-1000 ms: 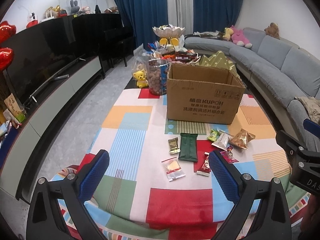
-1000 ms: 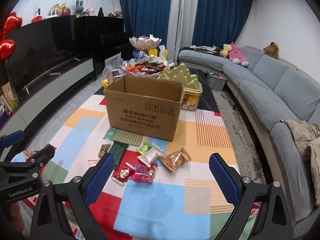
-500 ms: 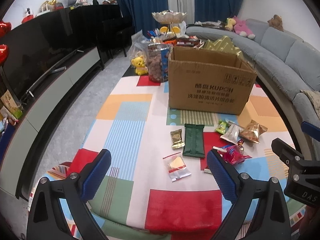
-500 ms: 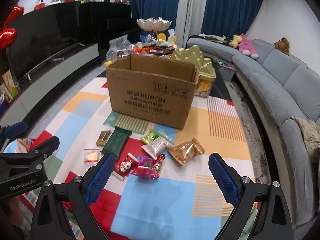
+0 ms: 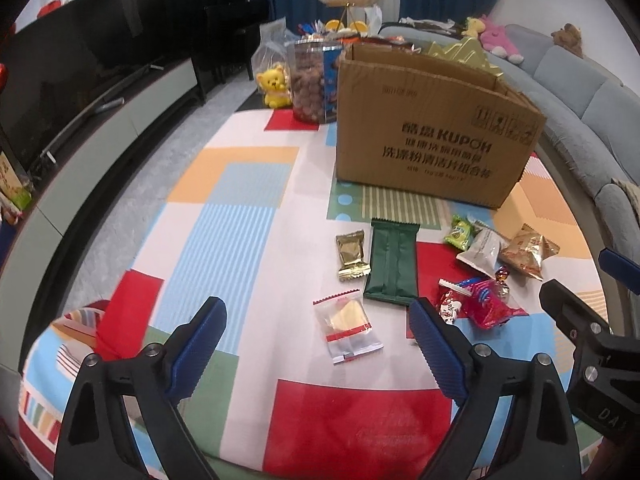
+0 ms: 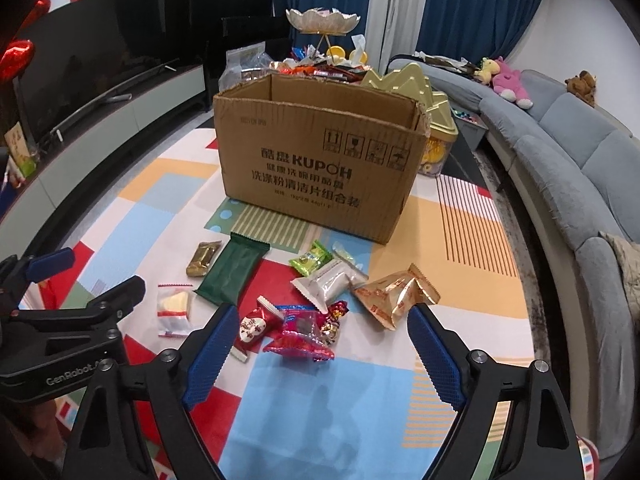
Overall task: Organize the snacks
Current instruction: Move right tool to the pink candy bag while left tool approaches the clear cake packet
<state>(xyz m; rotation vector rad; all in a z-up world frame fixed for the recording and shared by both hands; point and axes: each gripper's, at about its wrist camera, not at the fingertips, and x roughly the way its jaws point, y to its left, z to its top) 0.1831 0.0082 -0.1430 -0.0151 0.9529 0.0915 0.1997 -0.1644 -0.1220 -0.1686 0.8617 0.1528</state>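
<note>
An open cardboard box (image 5: 432, 136) (image 6: 320, 168) stands on a colourful tablecloth. Several snack packets lie in front of it: a dark green bar (image 5: 392, 266) (image 6: 234, 272), a small gold packet (image 5: 351, 254) (image 6: 203, 258), a clear packet with a yellow biscuit (image 5: 347, 330) (image 6: 174, 308), a red packet (image 5: 488, 306) (image 6: 302, 332), a silver packet (image 6: 330, 282) and a gold-brown bag (image 5: 528, 250) (image 6: 396, 294). My left gripper (image 5: 318, 340) is open and empty, just short of the clear packet. My right gripper (image 6: 320, 344) is open and empty, over the red packet.
A clear jar of snacks (image 5: 314, 80) and a yellow bear toy (image 5: 274, 90) stand left of the box. A gold tin (image 6: 432, 120) sits behind its right side. A grey sofa (image 6: 568, 168) runs along the right; a dark TV unit (image 6: 100, 92) lies left.
Both grippers have moved forward and lower toward the snack packets; the box and packets look larger. Both stay open and empty.
</note>
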